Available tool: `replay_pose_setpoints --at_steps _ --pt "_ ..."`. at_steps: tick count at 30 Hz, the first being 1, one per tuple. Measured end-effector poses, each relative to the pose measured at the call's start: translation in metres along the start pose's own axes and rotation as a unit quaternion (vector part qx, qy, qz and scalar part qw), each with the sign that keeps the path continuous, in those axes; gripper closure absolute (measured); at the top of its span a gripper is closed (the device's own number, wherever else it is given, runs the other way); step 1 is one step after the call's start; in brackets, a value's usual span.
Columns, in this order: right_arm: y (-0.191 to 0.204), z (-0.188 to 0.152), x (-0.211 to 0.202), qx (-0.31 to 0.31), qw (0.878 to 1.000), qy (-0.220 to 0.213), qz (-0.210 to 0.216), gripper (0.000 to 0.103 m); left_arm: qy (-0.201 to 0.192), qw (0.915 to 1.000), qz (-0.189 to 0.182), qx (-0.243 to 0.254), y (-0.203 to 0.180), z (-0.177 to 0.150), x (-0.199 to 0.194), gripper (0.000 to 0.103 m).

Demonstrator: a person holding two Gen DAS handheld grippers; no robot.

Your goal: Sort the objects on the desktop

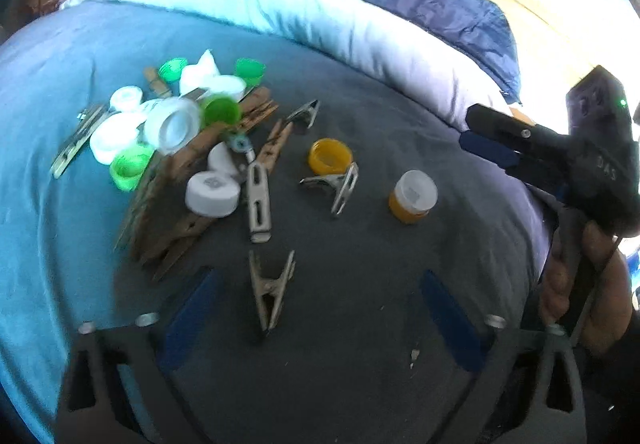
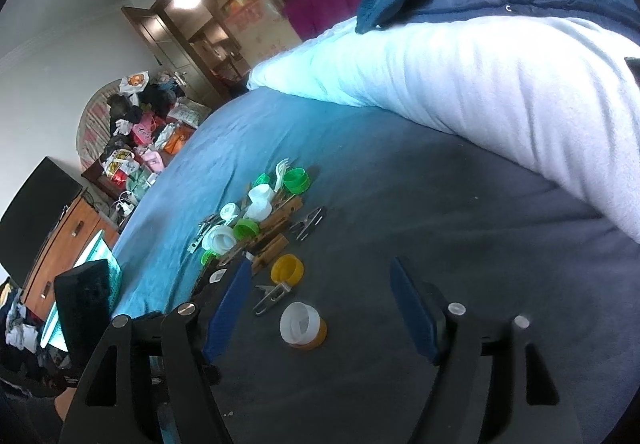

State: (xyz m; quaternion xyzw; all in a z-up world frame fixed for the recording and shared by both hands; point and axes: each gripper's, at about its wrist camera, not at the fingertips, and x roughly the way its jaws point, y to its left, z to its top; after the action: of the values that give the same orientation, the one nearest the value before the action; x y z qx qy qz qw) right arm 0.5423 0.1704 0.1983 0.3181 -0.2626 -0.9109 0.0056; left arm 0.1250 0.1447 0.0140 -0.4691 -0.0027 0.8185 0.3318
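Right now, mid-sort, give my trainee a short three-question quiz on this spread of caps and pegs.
1. True or false: the left hand-held gripper has a metal clothespin lying between its open fingers.
2. Multiple choice: the open yellow cap lies right beside A) a metal clip, B) a spoon, C) a battery.
3. Short answer: which object sits nearest the right hand-held gripper, between its fingers in the right wrist view?

Key: 1 true, and nothing presses on it. 2 A. 3 the small orange jar with a white lid, standing apart from the pile of caps and wooden pegs.
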Motion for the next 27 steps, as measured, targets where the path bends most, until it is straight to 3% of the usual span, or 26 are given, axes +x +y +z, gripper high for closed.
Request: replay_pose_setpoints --at_steps 1,2,4,8,11,17,18,20,22,25,27 --pt "0.003 0.000 -0.001 -0.007 1.000 0.002 0.000 0.054 0.001 1.0000 0.007 -0.004 0.002 0.001 0.002 0.084" --pt "0.007 -0.001 -0.002 -0.017 1.000 0.004 -0.002 0.070 0.003 0.9998 0.008 -0.019 0.007 0.004 0.003 0.083" --pt "0.016 -0.004 0.000 -0.036 0.999 0.010 -0.006 0.075 0.004 0.9998 0.013 -0.018 0.009 0.006 0.003 0.083" --pt "0.030 -0.012 0.006 -0.067 0.997 0.030 -0.001 0.074 -0.006 0.9991 0.039 -0.017 0.006 0.003 -0.011 0.083" --pt "0.035 -0.017 0.017 -0.081 0.995 0.057 -0.005 0.057 -0.017 0.9979 0.055 -0.030 0.013 0.004 -0.021 0.083" --pt "0.047 -0.026 0.034 -0.131 0.987 0.085 -0.048 0.055 -0.028 0.9974 0.053 -0.041 0.021 0.010 -0.031 0.083" --pt "0.049 -0.026 0.034 -0.136 0.986 0.086 -0.046 0.057 -0.029 0.9973 0.052 -0.044 0.022 0.010 -0.031 0.083" --pt "0.050 -0.027 0.035 -0.141 0.985 0.088 -0.048 0.079 -0.030 0.9972 0.047 -0.049 0.025 0.009 -0.032 0.083" --pt "0.050 -0.024 0.027 -0.141 0.986 0.071 -0.046 0.088 -0.030 0.9972 0.044 -0.053 0.026 0.008 -0.032 0.082" --pt "0.046 -0.018 0.011 -0.126 0.991 0.041 -0.032 0.095 -0.032 0.9973 0.044 -0.048 0.023 0.009 -0.032 0.083" --pt "0.040 -0.017 0.012 -0.116 0.991 0.044 -0.040 0.093 -0.032 0.9974 0.045 -0.048 0.023 0.009 -0.031 0.083"
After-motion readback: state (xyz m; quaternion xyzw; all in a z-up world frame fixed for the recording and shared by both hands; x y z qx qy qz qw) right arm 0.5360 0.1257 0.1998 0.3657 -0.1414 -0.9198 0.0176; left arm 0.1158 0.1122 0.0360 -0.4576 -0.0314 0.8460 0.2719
